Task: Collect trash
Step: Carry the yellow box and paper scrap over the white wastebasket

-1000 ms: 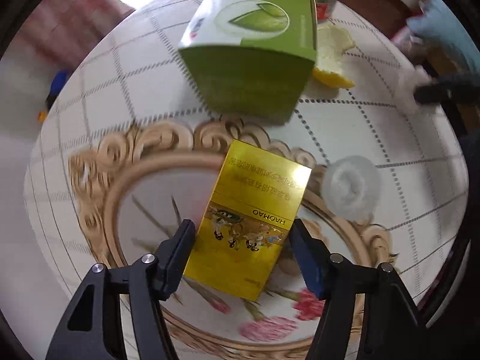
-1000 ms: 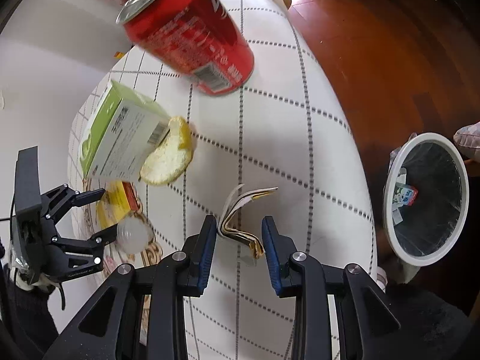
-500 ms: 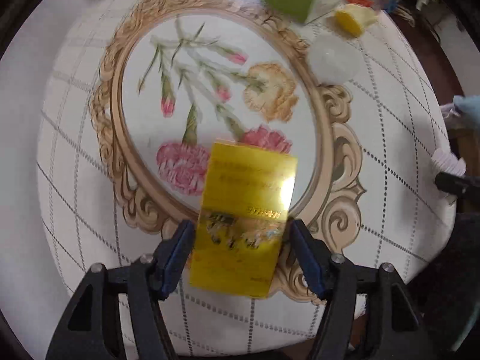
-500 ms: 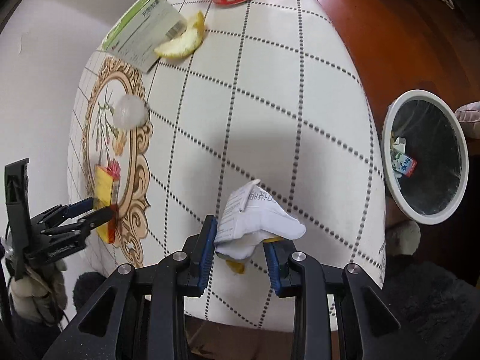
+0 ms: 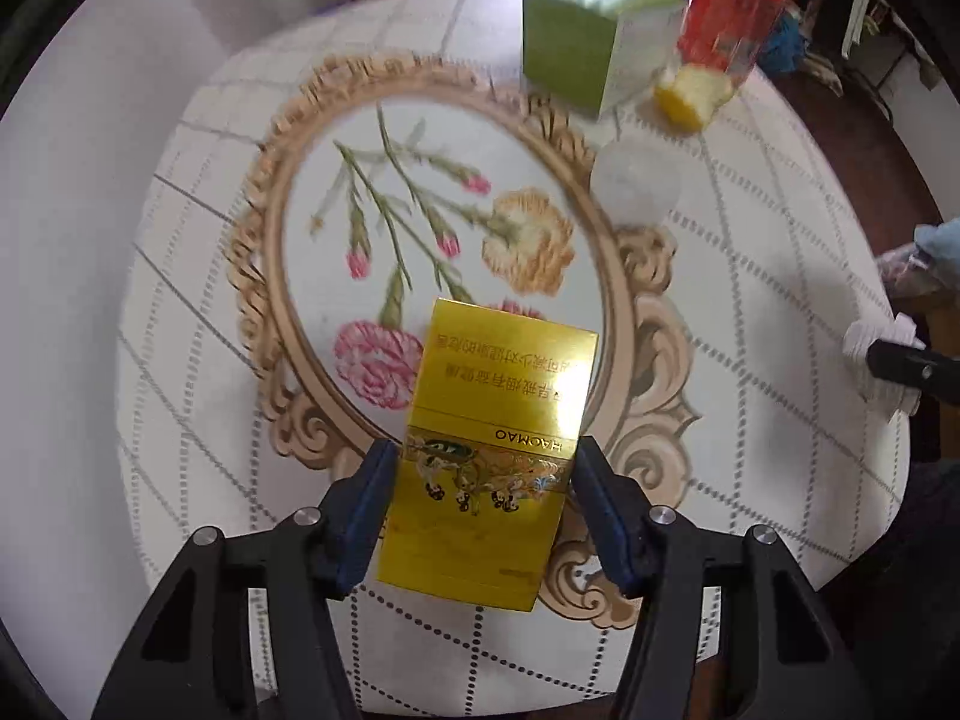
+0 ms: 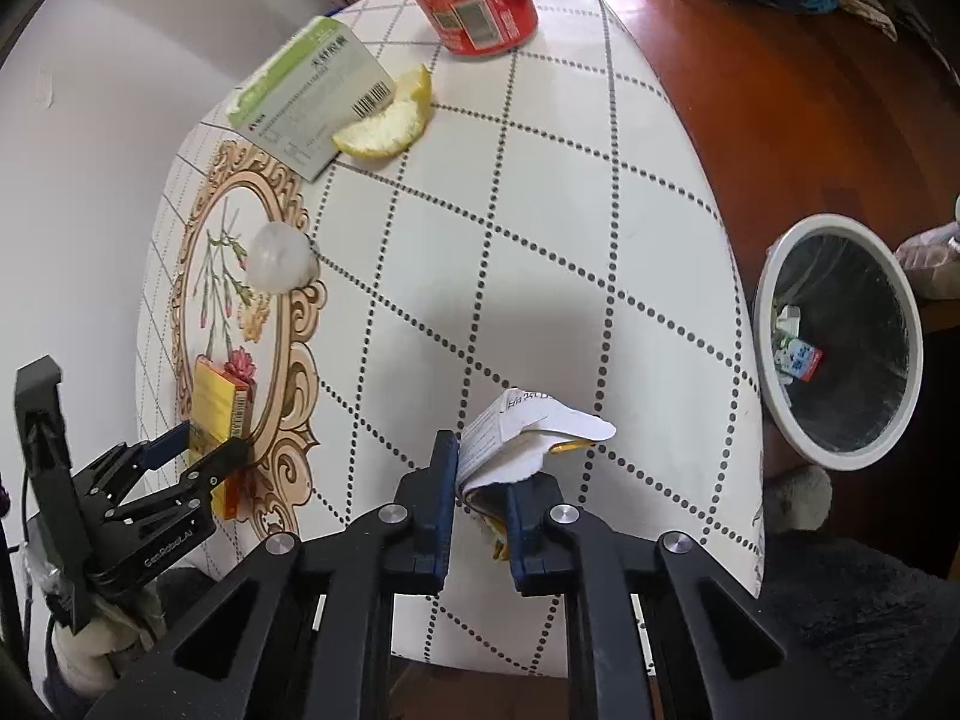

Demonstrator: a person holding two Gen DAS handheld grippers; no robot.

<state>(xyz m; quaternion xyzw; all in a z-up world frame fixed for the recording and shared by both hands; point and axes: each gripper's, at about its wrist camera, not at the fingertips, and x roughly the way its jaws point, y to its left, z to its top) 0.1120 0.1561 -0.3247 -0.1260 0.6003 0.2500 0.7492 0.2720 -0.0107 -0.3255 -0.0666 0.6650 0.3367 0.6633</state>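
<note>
The left tool (image 5: 483, 504) is clamped on a glossy gold cigarette pack (image 5: 492, 456) printed "HAOMAO" — held just above the bench (image 5: 750, 300), over its floral medallion. The right tool (image 6: 477, 495) pinches a crumpled white paper wrapper (image 6: 528, 435) with yellow lining, near the bench edge beside the round trash bin (image 6: 774, 396).

yellow box (image 5: 498, 468) — "HAOMAO" | left claw (image 6: 207, 447) body — "GenRobot.AI"

Probably a home: floral tablecloth (image 5: 198, 276), wood floor (image 6: 780, 96), waste bin (image 6: 774, 414).
</note>
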